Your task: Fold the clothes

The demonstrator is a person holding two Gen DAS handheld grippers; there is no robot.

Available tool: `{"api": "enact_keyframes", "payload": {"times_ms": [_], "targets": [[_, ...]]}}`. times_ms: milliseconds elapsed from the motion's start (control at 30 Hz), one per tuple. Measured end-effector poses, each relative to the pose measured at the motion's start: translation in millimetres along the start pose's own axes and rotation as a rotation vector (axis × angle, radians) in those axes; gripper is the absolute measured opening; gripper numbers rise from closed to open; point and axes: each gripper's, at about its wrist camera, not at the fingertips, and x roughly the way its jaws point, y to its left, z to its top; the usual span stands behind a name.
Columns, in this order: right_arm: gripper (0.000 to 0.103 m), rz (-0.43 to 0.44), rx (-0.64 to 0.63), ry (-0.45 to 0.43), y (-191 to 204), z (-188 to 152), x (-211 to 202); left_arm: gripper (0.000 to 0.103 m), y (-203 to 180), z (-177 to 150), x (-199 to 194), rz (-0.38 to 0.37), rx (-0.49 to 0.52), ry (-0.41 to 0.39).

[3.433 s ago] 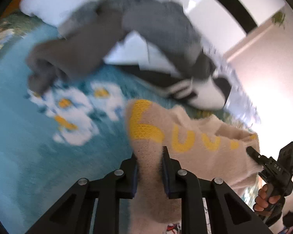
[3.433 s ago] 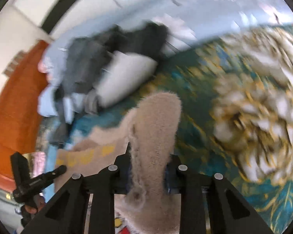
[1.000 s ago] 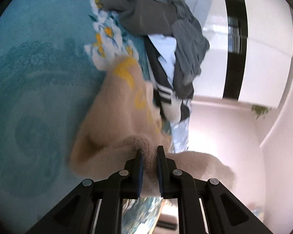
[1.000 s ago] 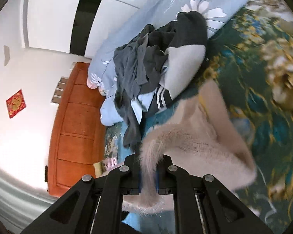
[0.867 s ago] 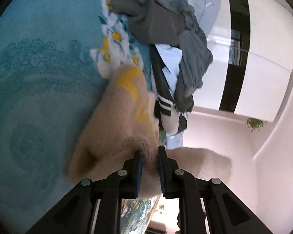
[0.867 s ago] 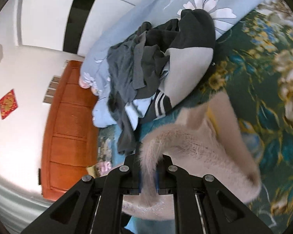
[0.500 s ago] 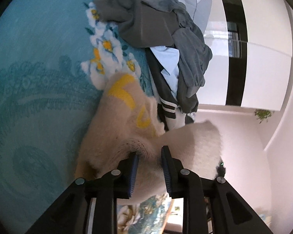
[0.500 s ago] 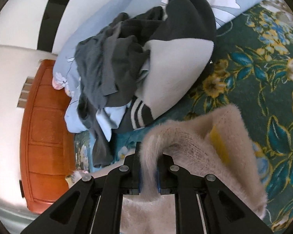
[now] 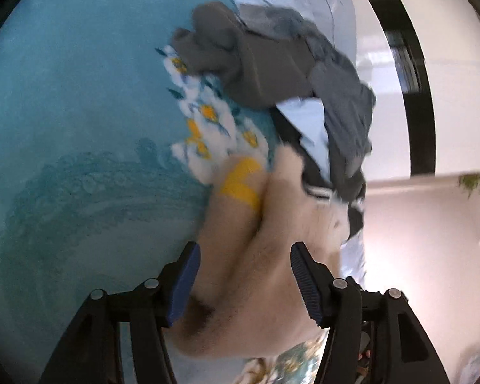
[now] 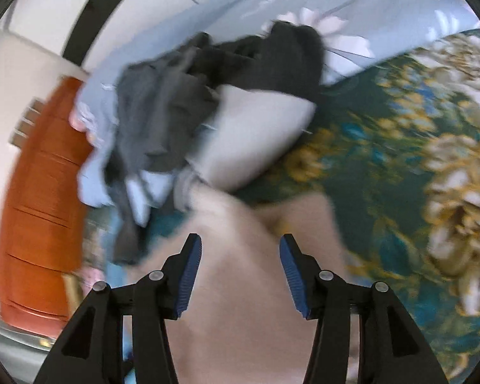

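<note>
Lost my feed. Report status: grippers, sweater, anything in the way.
Left gripper open, right gripper open. Beige sweater lies bunched on the bedspread, between both sets of fingers. Clothes pile just beyond it.

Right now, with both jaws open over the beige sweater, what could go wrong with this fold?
The beige sweater lies bunched, not flat, so the fold may set crooked. Its far edge sits right beside the dark clothes pile; smoothing it could drag pile garments along. Both frames are motion-blurred, so where its edges lie is uncertain.
</note>
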Motion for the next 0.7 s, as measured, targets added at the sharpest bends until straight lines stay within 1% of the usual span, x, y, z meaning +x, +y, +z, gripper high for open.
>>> {"api": "enact_keyframes", "payload": {"times_ms": [67, 133, 167, 200, 233, 267, 300, 333, 367, 433, 467, 633, 700], "targets": [[0.052, -0.036, -0.023, 0.028, -8, -11, 4, 0.061, -9, -4, 4, 0.019, 0.065, 0.007], [0.052, -0.068, -0.061, 0.043, -11, -21, 7, 0.055, -17, -8, 8, 0.047, 0.126, 0.011], [0.052, -0.081, -0.097, 0.037, -5, -25, 6, 0.046, -19, -10, 9, 0.063, 0.15, 0.013], [0.051, -0.098, -0.137, 0.028, 1, -27, 6, 0.036, -21, -10, 8, 0.059, 0.159, 0.003], [0.049, -0.117, -0.179, 0.019, 7, -29, 5, 0.03, -22, -10, 7, 0.054, 0.165, -0.007], [0.037, -0.154, -0.227, 0.012, 15, -31, 5, 0.023, -24, -10, 5, 0.049, 0.172, -0.018], [0.015, -0.196, -0.269, 0.006, 20, -32, 6, 0.015, -25, -10, 3, 0.044, 0.179, -0.028], [0.014, -0.221, -0.298, 0.003, 24, -33, 6, 0.015, -27, -10, 2, 0.038, 0.186, -0.038], [0.012, -0.209, -0.297, -0.014, 23, -34, 3, 0.014, -28, -10, 0, 0.033, 0.193, -0.049], [0.011, -0.158, -0.266, -0.062, 17, -36, -9, 0.014, -31, -9, -3, 0.022, 0.206, -0.07], [0.011, -0.133, -0.251, -0.086, 14, -37, -15, 0.014, -30, -9, -2, 0.037, 0.204, -0.066], [0.011, -0.13, -0.137, -0.07, -19, -44, -9, 0.015, -13, -6, 20, 0.144, 0.146, -0.009], [0.011, -0.134, -0.102, -0.056, -25, -45, -2, 0.015, -12, -6, 20, 0.147, 0.138, -0.002]]}}
